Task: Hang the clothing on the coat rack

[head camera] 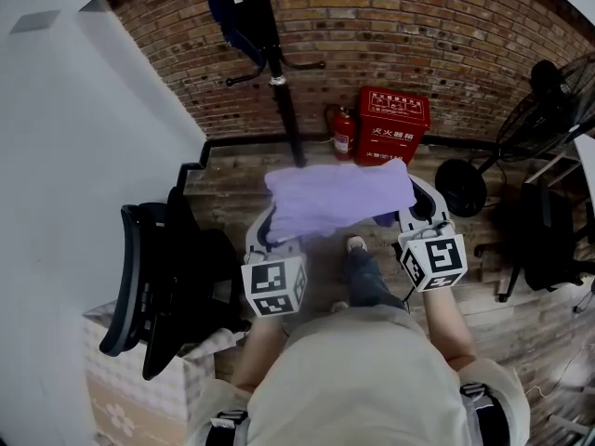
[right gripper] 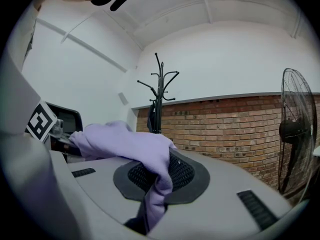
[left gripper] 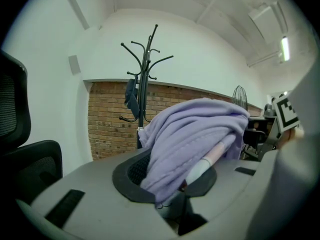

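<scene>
Lilac garment [head camera: 339, 196] held before the coat rack [head camera: 284, 100]

It stretches between the left gripper [head camera: 267, 230] and right gripper [head camera: 412, 207], each with jaws clamped on its fabric, just short of the rack's pole, where a dark bag [head camera: 232, 12] hangs

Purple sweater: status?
Left tool, right tool both shut on purple sweater, spread between them. Coat rack ahead, dark garment already hanging. No obstruction visible.

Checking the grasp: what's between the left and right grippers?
The lavender garment, stretched from the left gripper to the right gripper, both shut on it. The head view shows this, with the person's shoe beneath.
</scene>
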The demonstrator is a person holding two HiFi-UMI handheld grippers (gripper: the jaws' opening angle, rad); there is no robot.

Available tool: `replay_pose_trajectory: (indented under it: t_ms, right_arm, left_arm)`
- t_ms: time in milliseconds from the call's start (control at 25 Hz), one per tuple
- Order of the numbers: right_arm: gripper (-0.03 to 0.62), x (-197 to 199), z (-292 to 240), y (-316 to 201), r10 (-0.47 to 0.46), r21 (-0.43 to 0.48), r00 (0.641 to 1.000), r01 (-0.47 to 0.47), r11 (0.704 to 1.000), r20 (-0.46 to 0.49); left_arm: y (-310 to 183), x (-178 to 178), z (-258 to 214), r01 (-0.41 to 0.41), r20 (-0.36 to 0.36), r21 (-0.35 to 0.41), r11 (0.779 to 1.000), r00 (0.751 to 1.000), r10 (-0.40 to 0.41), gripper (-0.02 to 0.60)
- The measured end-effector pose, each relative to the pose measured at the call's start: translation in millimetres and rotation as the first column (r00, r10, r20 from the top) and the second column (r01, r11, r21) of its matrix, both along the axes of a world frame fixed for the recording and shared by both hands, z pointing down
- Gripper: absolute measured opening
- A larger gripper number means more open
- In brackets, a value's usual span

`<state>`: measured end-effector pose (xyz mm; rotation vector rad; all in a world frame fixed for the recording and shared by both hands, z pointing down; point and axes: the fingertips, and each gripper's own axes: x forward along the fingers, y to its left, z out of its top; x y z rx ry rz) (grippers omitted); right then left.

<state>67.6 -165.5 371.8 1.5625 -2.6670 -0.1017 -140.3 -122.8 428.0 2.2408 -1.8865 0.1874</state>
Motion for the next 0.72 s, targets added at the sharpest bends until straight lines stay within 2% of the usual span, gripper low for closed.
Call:
replay_pose_trajectory:
  t_ms: [720]
  right_arm:
    - [0.026, -15, -33, -162, -0.1, 0.077, 0.995, 0.099, 0.992, 0.007]
  left_arm:
    - [-141, -11, -28, 0.069, 0.038, 0.043, 0.997, 0.997, -0.071, 0.081]
